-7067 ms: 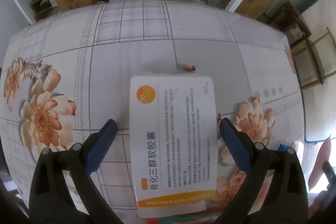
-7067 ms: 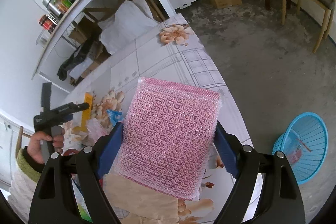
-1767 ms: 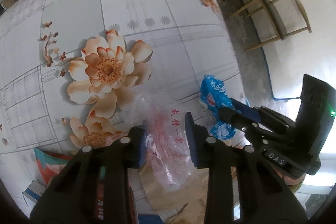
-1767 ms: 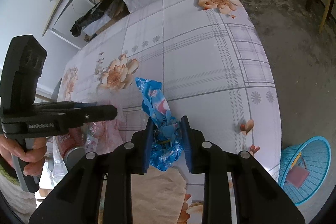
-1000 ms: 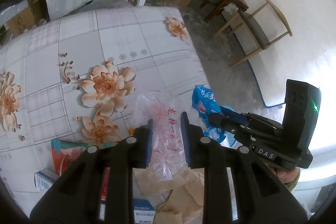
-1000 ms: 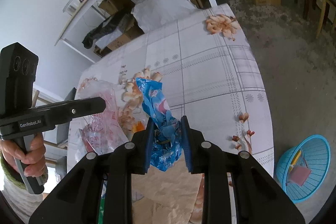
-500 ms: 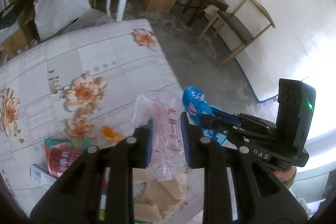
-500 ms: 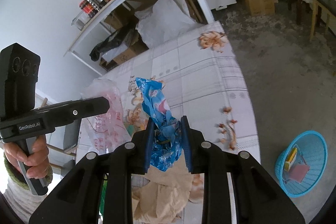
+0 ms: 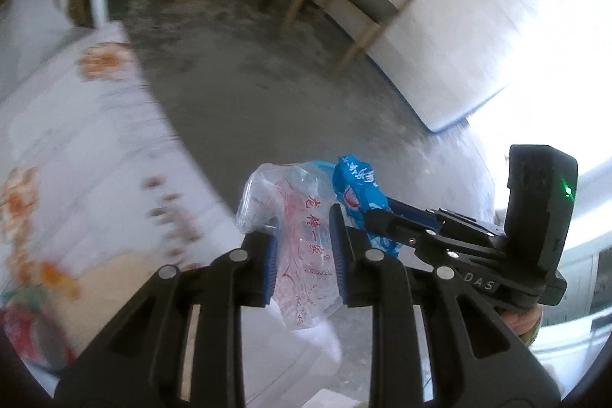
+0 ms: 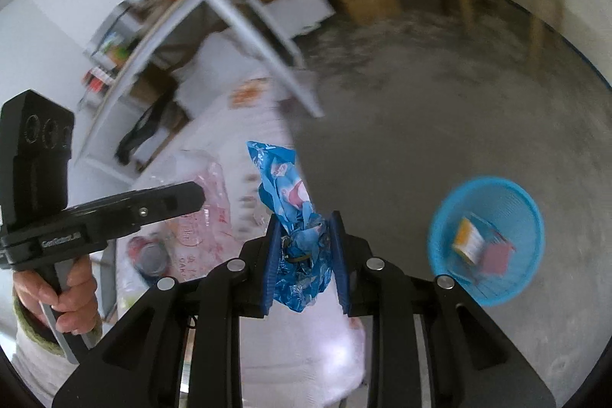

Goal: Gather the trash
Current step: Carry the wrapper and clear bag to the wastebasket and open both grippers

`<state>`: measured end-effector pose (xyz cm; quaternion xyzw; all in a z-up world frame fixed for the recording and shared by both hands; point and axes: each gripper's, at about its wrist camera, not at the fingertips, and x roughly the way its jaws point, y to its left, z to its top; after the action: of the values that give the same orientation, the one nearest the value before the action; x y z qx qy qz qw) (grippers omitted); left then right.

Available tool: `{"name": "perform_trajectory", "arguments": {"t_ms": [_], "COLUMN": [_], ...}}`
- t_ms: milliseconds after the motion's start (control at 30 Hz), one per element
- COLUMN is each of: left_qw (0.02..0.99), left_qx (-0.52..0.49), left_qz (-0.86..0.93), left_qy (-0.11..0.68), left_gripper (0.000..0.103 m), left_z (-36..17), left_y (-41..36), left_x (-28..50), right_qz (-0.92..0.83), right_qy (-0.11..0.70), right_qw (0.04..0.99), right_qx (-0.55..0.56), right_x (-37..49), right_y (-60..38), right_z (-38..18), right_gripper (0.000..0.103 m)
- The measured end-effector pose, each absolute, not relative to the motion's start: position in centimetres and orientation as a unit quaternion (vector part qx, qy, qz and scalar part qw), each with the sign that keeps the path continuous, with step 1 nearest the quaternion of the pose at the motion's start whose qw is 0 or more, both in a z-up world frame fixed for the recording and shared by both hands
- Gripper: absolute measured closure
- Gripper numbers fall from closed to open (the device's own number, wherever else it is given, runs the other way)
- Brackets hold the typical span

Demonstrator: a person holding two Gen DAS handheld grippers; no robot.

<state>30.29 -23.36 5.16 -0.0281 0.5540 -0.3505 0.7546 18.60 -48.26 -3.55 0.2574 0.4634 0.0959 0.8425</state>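
Both claws loaded, mid-carry, frames motion-blurred. Left claw [image 9: 302, 264] is clamped on a clear bag [image 9: 296, 217] with red print: pads pinch its middle, the top sticks out past the tips, the tail hangs loose below. Right claw [image 10: 304, 264] is clamped on a blue wrapper [image 10: 294, 217]: the crumpled bulk sits between the pads, a twisted end stands up past the tips. In the left view the right claw [image 9: 382, 217] reaches in from the right, its wrapper [image 9: 357, 194] just beside the clear bag, possibly touching; can't tell. Mid-body pinches make sense for limp film, since an edge grip would likely slip. Both loads are off the desk [image 9: 95, 159] and over the concrete floor [image 10: 420, 121] by the desk's edge. Target looks like the blue basket [image 10: 528, 213] on the floor, to the right of and beyond the right claw, well apart from it; it holds a box and something pinkish, so presumably it's the trash bin. The right claw is nearer the basket, and the left claw [image 10: 187, 197] sits off to its left, so I'd guess the wrapper drops first. Risk: light film may drift or cling to the pads on release, so get right over the rim before opening. More trash on the desk at lower left, including something red [image 9: 26, 335], too blurred to identify. Task is partway.
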Motion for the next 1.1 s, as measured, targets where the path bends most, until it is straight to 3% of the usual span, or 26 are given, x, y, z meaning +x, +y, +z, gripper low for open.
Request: {"name": "perform_trajectory", "arguments": {"t_ms": [433,500,567,600,633,867,1100], "left_qw": [0.670,0.667,0.671,0.674,0.677,0.692,0.715], "left_qx": [-0.002,-0.019,-0.041,-0.051,-0.059,-0.056,-0.058], "left_qz": [-0.392,-0.392,-0.377,-0.371,-0.365,-0.371,-0.378], "left_qy": [0.630,0.634,0.637,0.637,0.636,0.617,0.585], "left_gripper": [0.078,0.066,0.046,0.043,0.041,0.035,0.033], "left_z": [-6.1,-7.3,-8.5,-8.8,-9.0,-8.2,-4.8], "left_y": [-39.5,-40.8,-41.6,-41.7,-41.7,-40.2,-35.6], "left_x": [28.6,29.2,29.8,30.1,30.3,29.5,28.7], "right_qz": [-0.060,-0.076,-0.083,-0.089,-0.102,-0.133,-0.115], "right_qy": [0.504,0.499,0.491,0.489,0.490,0.485,0.457], "right_qw": [0.777,0.772,0.771,0.772,0.772,0.759,0.779], "right_qx": [0.371,0.387,0.398,0.397,0.392,0.413,0.413], "right_x": [15.9,16.5,17.2,17.5,17.7,16.9,15.1], "right_y": [-62.6,-64.3,-65.1,-65.4,-65.7,-67.0,-65.9], "right_z": [-15.9,-17.7,-19.0,-19.6,-20.4,-22.9,-20.2], "right_gripper": [0.076,0.074,0.057,0.044,0.039,0.038,0.038]}}
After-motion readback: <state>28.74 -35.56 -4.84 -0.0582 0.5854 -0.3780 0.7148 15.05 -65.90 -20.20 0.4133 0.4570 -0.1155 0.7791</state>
